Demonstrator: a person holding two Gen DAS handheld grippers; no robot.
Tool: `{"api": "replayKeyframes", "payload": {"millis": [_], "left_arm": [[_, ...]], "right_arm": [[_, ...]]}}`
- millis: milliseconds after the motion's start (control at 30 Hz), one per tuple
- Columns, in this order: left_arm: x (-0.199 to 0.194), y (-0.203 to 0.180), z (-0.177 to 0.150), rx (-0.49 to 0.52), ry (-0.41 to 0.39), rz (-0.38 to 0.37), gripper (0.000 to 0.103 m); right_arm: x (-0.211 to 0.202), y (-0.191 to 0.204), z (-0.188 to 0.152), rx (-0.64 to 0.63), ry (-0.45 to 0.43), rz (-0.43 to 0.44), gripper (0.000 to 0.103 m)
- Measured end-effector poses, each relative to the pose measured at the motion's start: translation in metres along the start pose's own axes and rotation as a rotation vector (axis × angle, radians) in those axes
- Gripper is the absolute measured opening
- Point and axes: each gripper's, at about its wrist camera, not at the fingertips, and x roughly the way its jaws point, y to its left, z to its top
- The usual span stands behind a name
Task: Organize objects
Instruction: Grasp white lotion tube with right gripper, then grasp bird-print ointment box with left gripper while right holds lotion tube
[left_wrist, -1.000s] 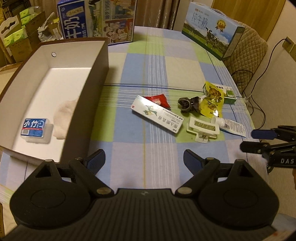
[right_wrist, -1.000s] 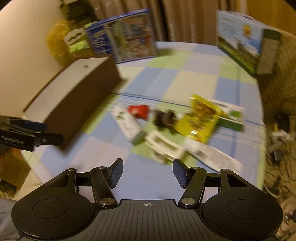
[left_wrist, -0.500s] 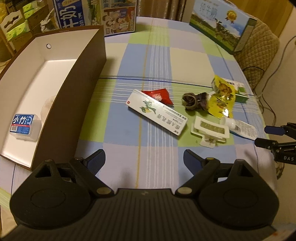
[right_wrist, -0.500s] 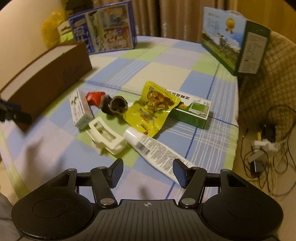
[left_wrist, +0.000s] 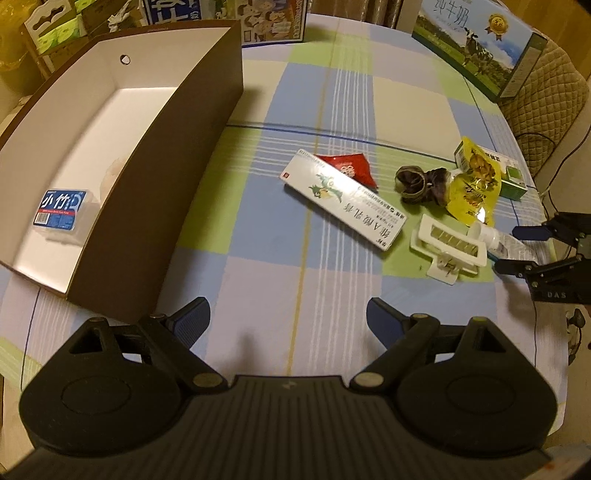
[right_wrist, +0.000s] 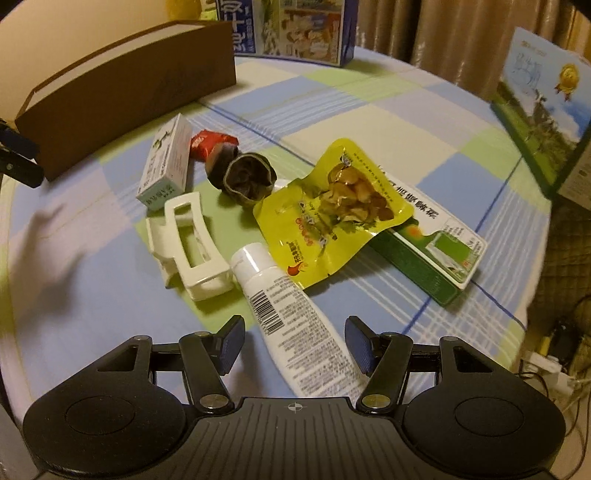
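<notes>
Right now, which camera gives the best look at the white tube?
The right wrist view. The white tube lies close up, its tail between the open fingers of the right gripper, cap and barcode readable. The left wrist view shows only its cap end at the far right, small, beside the yellow snack pouch.

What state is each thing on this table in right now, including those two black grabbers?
Brown box: open, holding a small blue-labelled pack.
White tube: lying flat, capped, between the right gripper's open fingers, not gripped.
Left gripper: open, empty.
White hair clip: closed, lying on the cloth.
Yellow snack pouch: sealed, resting partly on the green box.
Long white carton: closed, flat.
</notes>
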Motion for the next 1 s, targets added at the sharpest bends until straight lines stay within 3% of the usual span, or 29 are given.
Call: {"api": "replayKeyframes", "payload": {"millis": [133, 367, 700, 1000], "left_arm": [[0.001, 0.002, -0.001, -0.004, 0.008, -0.002, 0.09], [0.011, -0.006, 0.001, 0.025, 0.026, -0.031, 0.09], [0.038, -0.026, 0.02, 0.055, 0.037, -0.081, 0.09], [0.07, -0.037, 0.055, -0.047, 0.004, -0.127, 0.09]], "right_arm": [[0.004, -0.006, -0.001, 0.032, -0.002, 0.022, 0.056], [-0.013, 0.004, -0.015, 0.12, -0.011, 0.023, 0.041], [-0.041, 0.042, -0.046, 0.368, -0.002, -0.125, 0.04], [-0.054, 0.02, -0.058, 0.588, -0.009, -0.27, 0.04]]}}
